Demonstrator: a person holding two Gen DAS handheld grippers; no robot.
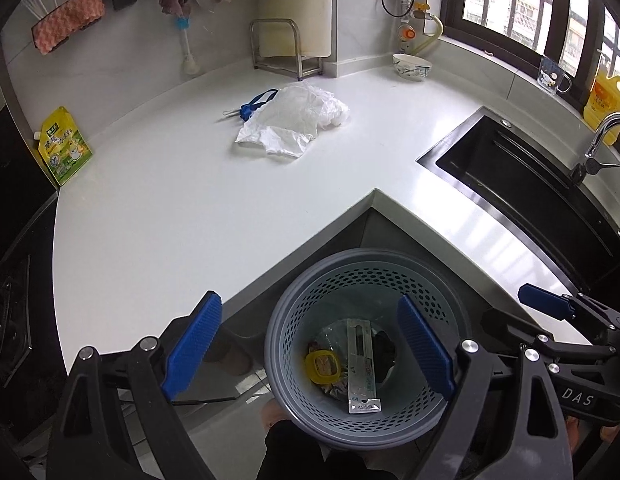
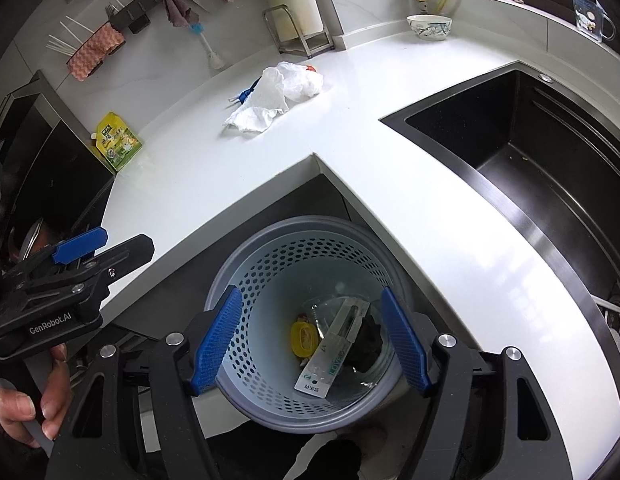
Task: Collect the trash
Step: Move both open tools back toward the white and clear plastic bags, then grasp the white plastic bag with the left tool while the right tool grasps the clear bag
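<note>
A grey perforated trash bin (image 1: 366, 255) stands on the floor in the counter's inner corner. It holds a yellow lid (image 1: 322, 366), a long white package (image 1: 362, 364) and something black (image 1: 386, 354). My left gripper (image 1: 310, 346) hangs open above the bin with nothing between its blue pads. My right gripper (image 2: 312, 344) is also open and empty over the same bin (image 2: 305, 225). On the white counter (image 1: 169, 208) lies a crumpled white plastic bag (image 1: 297, 120) with a blue-handled item (image 1: 253, 106) at its left side. The same bag (image 2: 277, 96) appears in the right wrist view.
A black sink (image 2: 530, 152) with a faucet (image 1: 602, 136) is set into the counter on the right. A patterned bowl (image 1: 412, 66), a metal rack (image 1: 285, 50), a yellow pouch (image 1: 65, 146) and a yellow oil bottle (image 1: 606, 100) stand along the walls. A hand (image 2: 29, 400) holds the left gripper's handle.
</note>
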